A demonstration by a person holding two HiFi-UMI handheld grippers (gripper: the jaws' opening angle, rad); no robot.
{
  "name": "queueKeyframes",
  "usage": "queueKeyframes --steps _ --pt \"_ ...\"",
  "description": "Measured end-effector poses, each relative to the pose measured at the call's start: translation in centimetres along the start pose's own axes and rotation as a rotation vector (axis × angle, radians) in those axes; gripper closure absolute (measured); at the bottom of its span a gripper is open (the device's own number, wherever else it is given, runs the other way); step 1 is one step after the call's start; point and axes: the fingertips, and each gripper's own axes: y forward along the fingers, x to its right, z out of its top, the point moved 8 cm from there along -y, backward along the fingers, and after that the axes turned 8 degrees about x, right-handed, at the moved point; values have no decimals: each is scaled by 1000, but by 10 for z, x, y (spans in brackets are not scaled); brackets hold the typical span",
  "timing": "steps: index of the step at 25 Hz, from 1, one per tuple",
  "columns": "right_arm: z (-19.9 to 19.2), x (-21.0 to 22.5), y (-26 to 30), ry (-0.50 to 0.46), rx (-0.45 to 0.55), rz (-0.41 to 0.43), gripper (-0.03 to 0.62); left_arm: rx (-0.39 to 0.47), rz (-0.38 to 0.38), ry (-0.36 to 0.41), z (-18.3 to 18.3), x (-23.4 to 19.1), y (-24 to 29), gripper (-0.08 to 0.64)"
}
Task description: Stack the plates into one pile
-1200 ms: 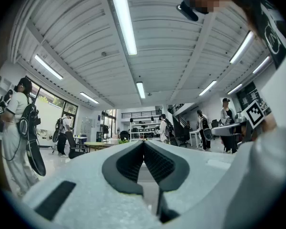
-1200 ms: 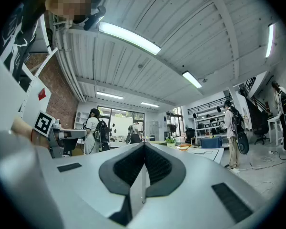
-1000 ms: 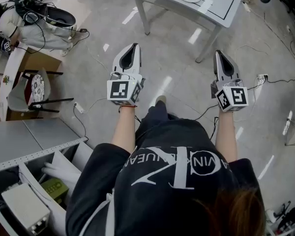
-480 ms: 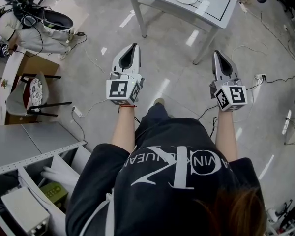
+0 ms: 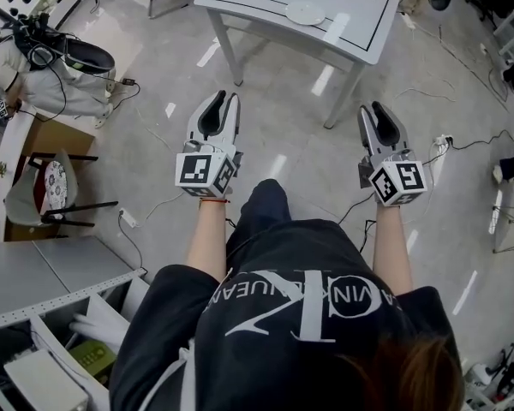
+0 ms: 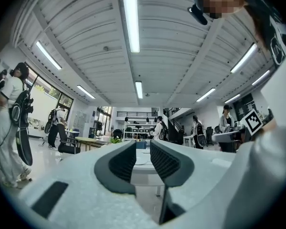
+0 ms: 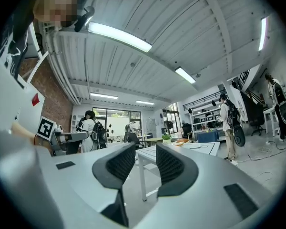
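- Since the earlier frames, the white table (image 5: 265, 14) has come further into view ahead, and both pairs of jaws have just been opening, with nothing between them.
- Left gripper (image 5: 225, 99) and right gripper (image 5: 373, 110): held side by side on outstretched forearms, pointing roughly level toward the table; both released and empty.
- Plates (image 5: 305, 13): lying apart on the tabletop, unstacked and well ahead of the grippers.
- Floor (image 5: 283, 110): bare between the grippers and the table; a chair (image 5: 56, 182) stands far left.

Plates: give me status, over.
Left gripper and right gripper just opened, both empty. Plates lie separate on the table ahead, unstacked. Nothing blocks the way.
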Motion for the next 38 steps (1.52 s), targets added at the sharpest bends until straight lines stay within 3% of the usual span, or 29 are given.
queueKeyframes --steps 6,16,31,38 --pt "-12 23 34 13 -14 -5 468 -13 -10 -11 -15 -20 42 454" --pt "-33 64 142 23 -51 -34 467 -60 -58 -61 -54 -80 149 454" --pt "-74 126 289 58 -138 -116 466 -131 -194 -93 -100 -160 313 442" --pt "-107 130 326 79 -189 -134 466 -192 -246 -146 -139 -181 342 440"
